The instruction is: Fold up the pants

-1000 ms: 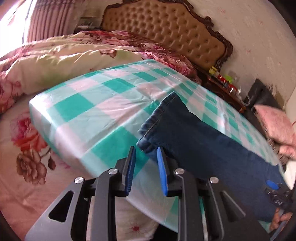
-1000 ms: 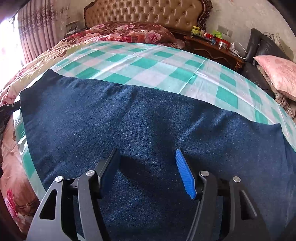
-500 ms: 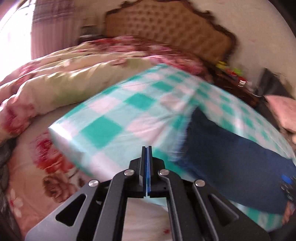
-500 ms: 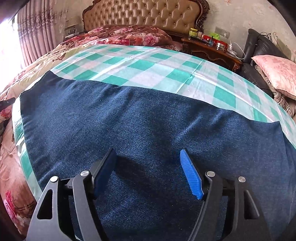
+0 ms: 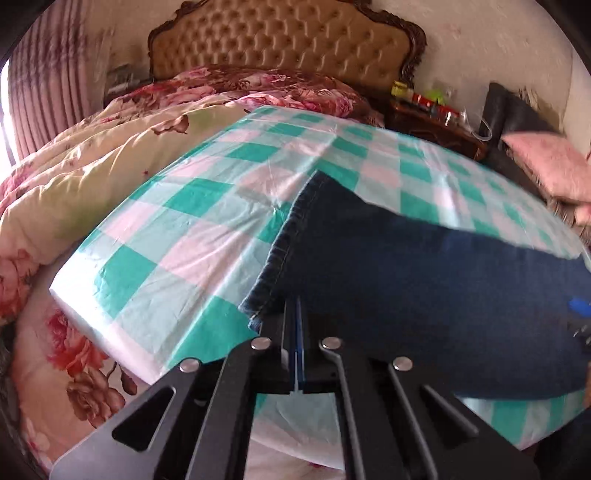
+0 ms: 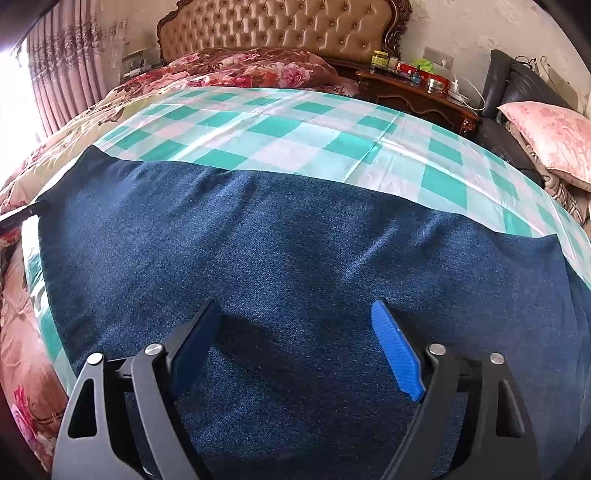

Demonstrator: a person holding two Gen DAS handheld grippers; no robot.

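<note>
dark blue denim pants (image 6: 295, 251) spread flat across the green-and-white checked sheet (image 6: 280, 125) on the bed, running crosswise in front of both sets of jaws. stitched hem end of the pants (image 5: 284, 251) lying just ahead of the left jaws and a little to their left, its near corner touching or all but touching the jaw tips; cannot tell whether any cloth is caught between them. left gripper (image 5: 296, 321) with jaws pressed together, blue pads face to face with only a thin line showing. right gripper (image 6: 295, 332) with jaws wide apart, hovering low over the middle of the pants, denim filling the whole gap between them and casting shadow beneath; contact with the cloth not clear. blue pad (image 6: 397, 350) on the right-hand jaw plainly visible, the other in shade. beyond the pants, past both jaws, bare checked sheet, then a floral quilt (image 5: 110, 158) bunched off to the left. farther ahead, a tufted tan headboard (image 6: 284, 26). ahead and to the right of the jaws, a dark wooden nightstand (image 6: 413, 92) with small jars and bottles on top, and a pink pillow (image 6: 550, 136) at the far right.
</note>
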